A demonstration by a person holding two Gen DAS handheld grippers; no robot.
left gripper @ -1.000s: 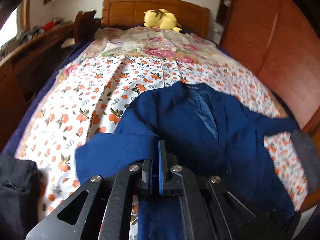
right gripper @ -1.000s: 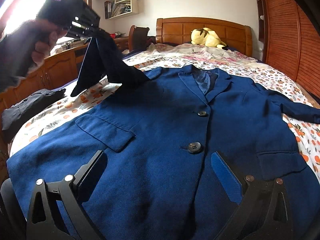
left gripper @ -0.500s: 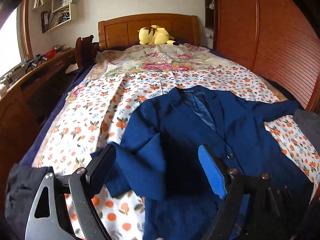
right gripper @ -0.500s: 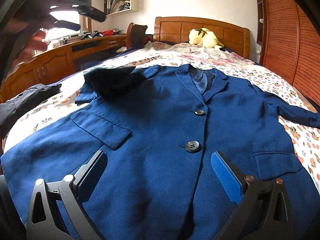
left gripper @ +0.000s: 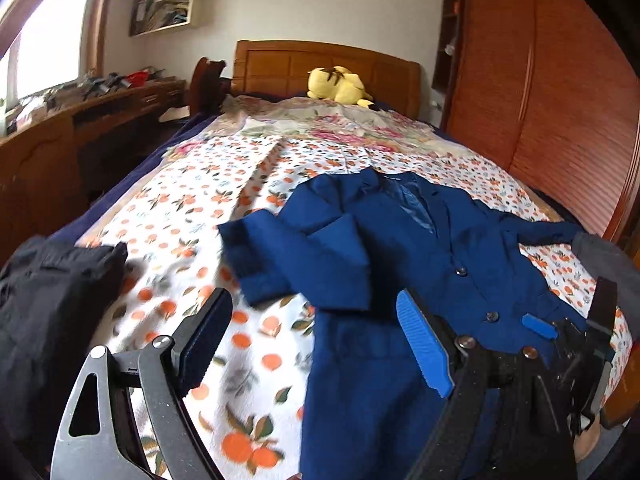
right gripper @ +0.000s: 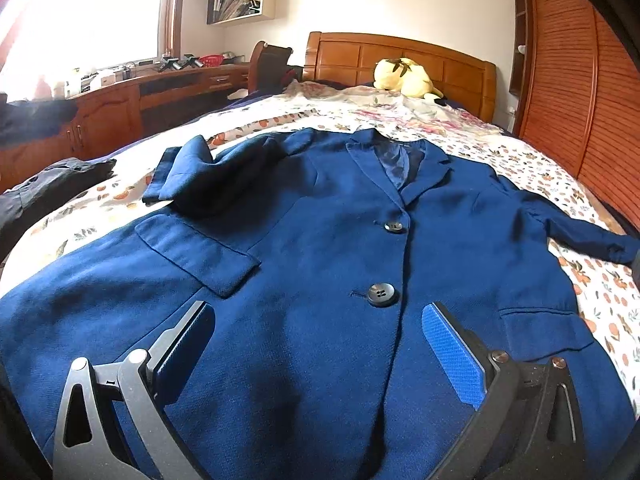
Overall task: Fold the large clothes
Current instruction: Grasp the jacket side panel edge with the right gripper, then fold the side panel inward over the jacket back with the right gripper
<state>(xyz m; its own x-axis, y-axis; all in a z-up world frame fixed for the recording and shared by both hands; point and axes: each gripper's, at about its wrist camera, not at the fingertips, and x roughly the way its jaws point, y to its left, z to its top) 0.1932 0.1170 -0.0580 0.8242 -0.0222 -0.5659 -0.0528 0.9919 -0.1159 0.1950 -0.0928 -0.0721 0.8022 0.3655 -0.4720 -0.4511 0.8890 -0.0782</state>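
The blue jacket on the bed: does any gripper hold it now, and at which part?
Nothing is held. The left gripper and the right gripper are both open above the blue jacket; its folded sleeve lies free.

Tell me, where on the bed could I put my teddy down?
Bare orange-print sheet lies between the black clothes and the blue blazer's folded sleeve. More lies between the blazer's collar and the floral blanket. The right side is crowded: the blazer covers it, and the yellow plush sits by the headboard.
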